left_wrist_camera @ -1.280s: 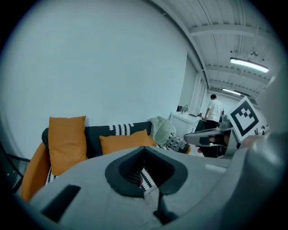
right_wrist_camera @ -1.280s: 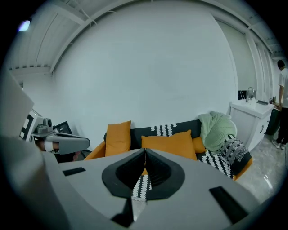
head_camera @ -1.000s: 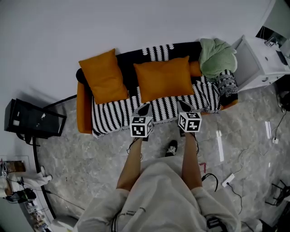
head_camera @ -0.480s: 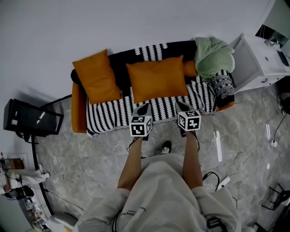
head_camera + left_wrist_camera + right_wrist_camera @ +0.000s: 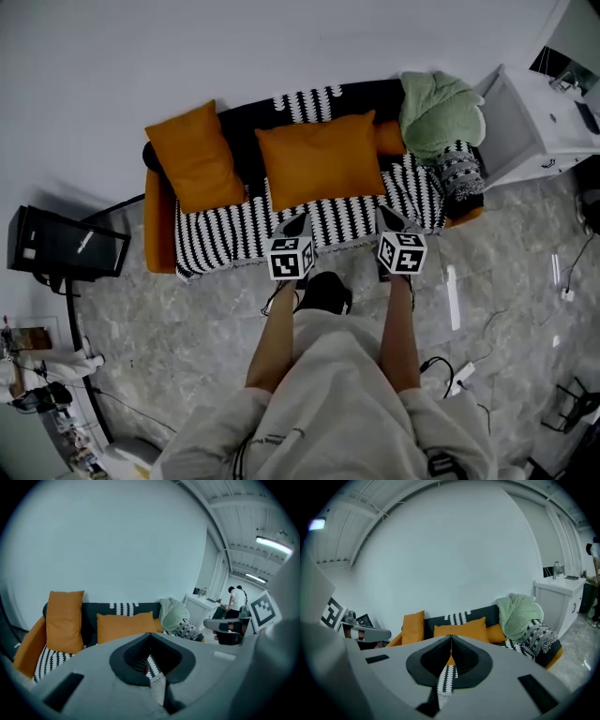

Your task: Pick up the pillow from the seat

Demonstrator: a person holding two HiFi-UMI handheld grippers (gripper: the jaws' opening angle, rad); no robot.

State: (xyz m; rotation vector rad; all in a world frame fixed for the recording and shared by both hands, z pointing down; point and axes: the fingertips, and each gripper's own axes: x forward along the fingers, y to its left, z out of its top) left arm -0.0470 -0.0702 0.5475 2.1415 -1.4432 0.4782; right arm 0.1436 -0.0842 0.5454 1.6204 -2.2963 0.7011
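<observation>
At the front edge of the sofa (image 5: 156,230), both grippers are hanging over the near border of the striped throw (image 5: 225,234) and pointing toward the backrest.

- Left gripper (image 5: 296,223): the jaws are sitting together with nothing between them.
- Right gripper (image 5: 388,217): it is likewise clenched and empty.

The pillow (image 5: 319,159), orange, is resting on the seat and leaning against the backrest. It is roughly centred ahead of the two grippers and apart from both. A second orange pillow (image 5: 192,155) is standing at the left end. A green blanket (image 5: 436,111) is lying heaped at the right end, near the target's right corner.

I am reading the step in hand as the reach, with no grasp yet. Notes for doing it well:

- Both jaws are needing to open before contact.
- The cushion is looking soft and wide, so I am favouring one pinch on each side edge. The pads should bite cover and filling, never the throw beneath.
- The right gripper is wanting clearance from the blanket.
- Both sides should be rising evenly, so the pillow is neither sagging nor dragging the throw.
</observation>
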